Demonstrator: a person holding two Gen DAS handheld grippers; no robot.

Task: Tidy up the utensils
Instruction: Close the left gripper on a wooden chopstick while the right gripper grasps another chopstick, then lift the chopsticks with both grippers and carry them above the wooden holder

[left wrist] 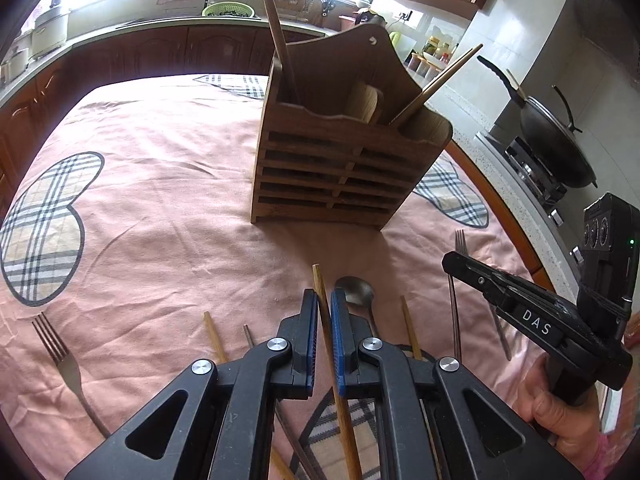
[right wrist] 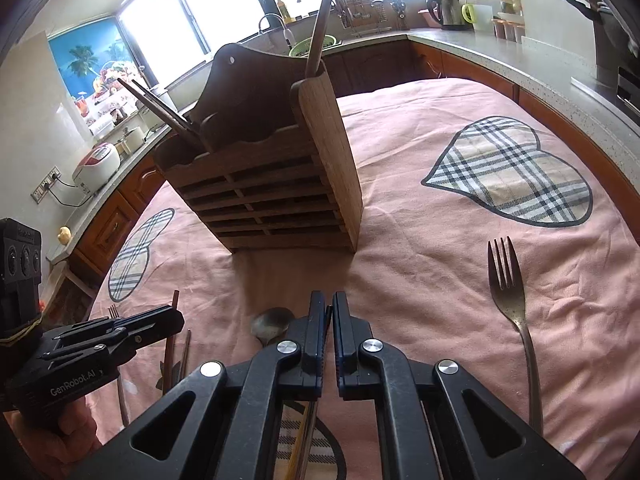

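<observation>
Left wrist view shows my left gripper [left wrist: 324,308] pinched narrow on a single wooden chopstick [left wrist: 320,280], its tip poking out ahead of the blue pads [left wrist: 335,320] and its length running back under the tool. Right wrist view has my right gripper [right wrist: 328,312] closed to a sliver on something thin and dark; I judge it another chopstick, though only its edge shows between the pads. The wooden utensil holder [left wrist: 340,168] stands upright on the pink tablecloth [left wrist: 160,200] just ahead, already carrying a few sticks. A metal spoon [left wrist: 356,290] lies beside my left claw, and forks [right wrist: 506,280] rest further out. Chopsticks are light, stiff and smooth, so they can pivot or slide in a pinch; I'd prefer a hold near the middle, keeping them steady until they tip into a compartment.
</observation>
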